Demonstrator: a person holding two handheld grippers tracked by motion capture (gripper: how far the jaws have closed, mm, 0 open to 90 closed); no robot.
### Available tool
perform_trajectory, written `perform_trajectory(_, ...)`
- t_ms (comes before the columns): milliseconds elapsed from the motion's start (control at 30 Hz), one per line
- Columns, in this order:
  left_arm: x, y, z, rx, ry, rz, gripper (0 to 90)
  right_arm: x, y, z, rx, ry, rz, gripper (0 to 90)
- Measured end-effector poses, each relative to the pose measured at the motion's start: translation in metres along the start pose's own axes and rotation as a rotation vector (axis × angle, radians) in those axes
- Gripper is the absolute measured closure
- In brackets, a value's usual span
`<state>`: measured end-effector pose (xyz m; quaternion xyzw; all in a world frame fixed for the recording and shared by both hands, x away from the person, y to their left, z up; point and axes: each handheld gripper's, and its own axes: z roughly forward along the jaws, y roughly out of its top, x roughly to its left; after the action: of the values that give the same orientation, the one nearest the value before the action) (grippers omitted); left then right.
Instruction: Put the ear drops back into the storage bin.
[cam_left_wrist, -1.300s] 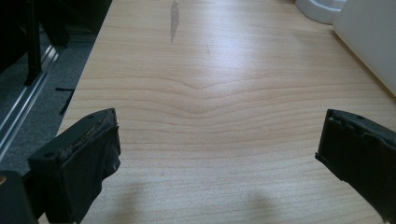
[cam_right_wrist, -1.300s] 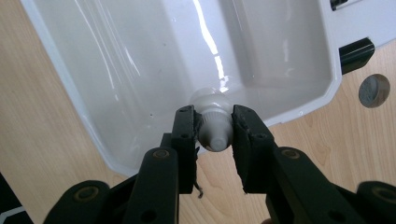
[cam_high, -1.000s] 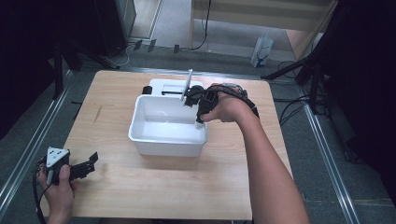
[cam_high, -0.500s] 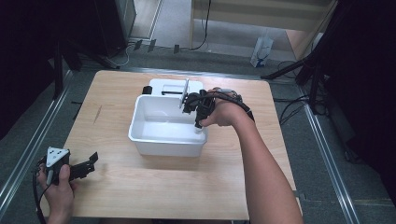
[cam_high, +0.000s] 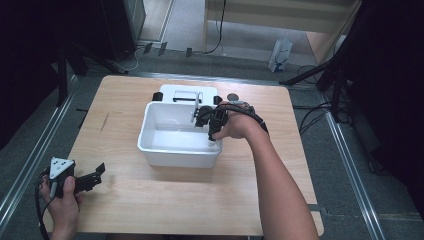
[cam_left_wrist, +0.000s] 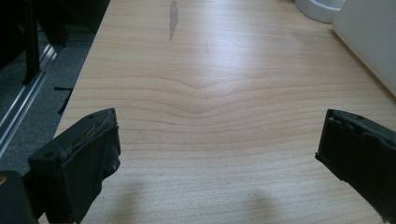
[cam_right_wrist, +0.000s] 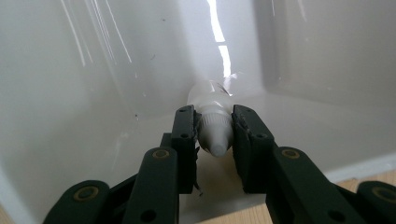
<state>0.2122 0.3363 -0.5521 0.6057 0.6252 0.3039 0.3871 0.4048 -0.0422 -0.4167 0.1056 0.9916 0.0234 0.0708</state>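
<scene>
White and see-through, the small plastic squeeze bottle (cam_right_wrist: 212, 109) had a cloudy clear body and a white pointed cap. It was inside the big white plastic tub (cam_high: 165, 150), which sat in the middle of the pale wooden table (cam_high: 150, 210). In the right gripper view the bottle's long side ran away from the camera, with the pointed cap toward the camera and the clear body toward the tub's far wall. The bottle looked low in the tub, near the floor, but whether it touched the floor could not be told. The right gripper (cam_right_wrist: 214, 128) had its two black jaws close together, and the pads pressed on the bottle's white cap from both sides. In the high view the right gripper (cam_high: 212, 132) reached down into the right side of the tub, held by the person's right hand (cam_high: 237, 125). The left gripper (cam_high: 97, 172) was well apart from the tub, at the near left corner of the table, held by the left hand (cam_high: 62, 192). Its jaws stood wide apart with nothing between them, just bare wood below. A white box with a handle (cam_high: 187, 94) sat just behind the tub.
</scene>
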Motion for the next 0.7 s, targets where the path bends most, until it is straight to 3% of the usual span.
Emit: perform_trajectory(700,0.000,0.000,0.000,0.011,-0.007,0.000,0.1,0.001,0.015,0.026,0.094,0.001,0.007,71.7)
